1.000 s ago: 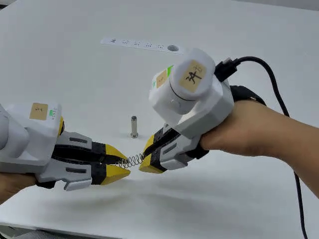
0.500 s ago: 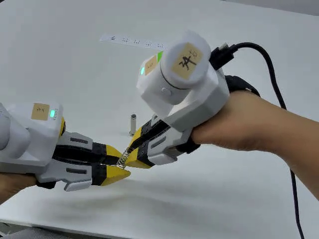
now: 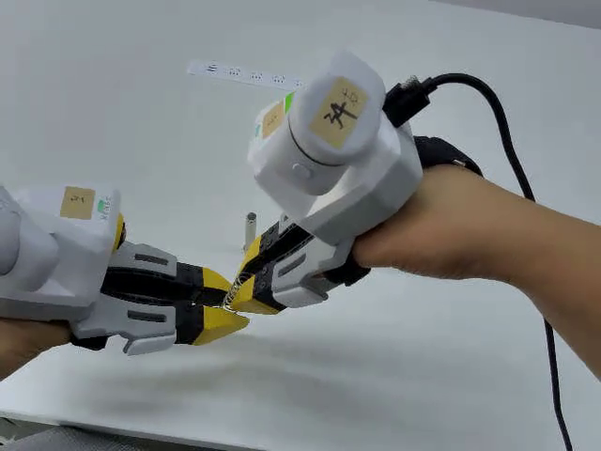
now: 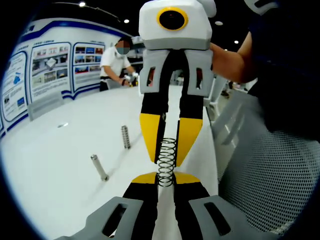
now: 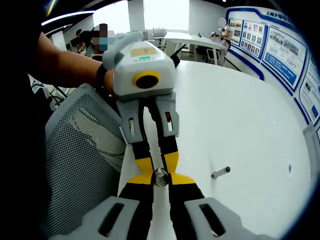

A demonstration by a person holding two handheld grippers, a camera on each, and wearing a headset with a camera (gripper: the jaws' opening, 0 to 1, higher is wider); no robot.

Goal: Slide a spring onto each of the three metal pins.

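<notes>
While my left gripper (image 4: 166, 179) and right gripper (image 5: 160, 179) each pinch an end of the spring (image 4: 166, 157) between their tips, I judge this a regrip, needing one release before threading the pin (image 3: 250, 228) just beyond.

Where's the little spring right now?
Head view, low left of centre: the spring is pinched between the left gripper and right gripper, near a metal pin.
</notes>
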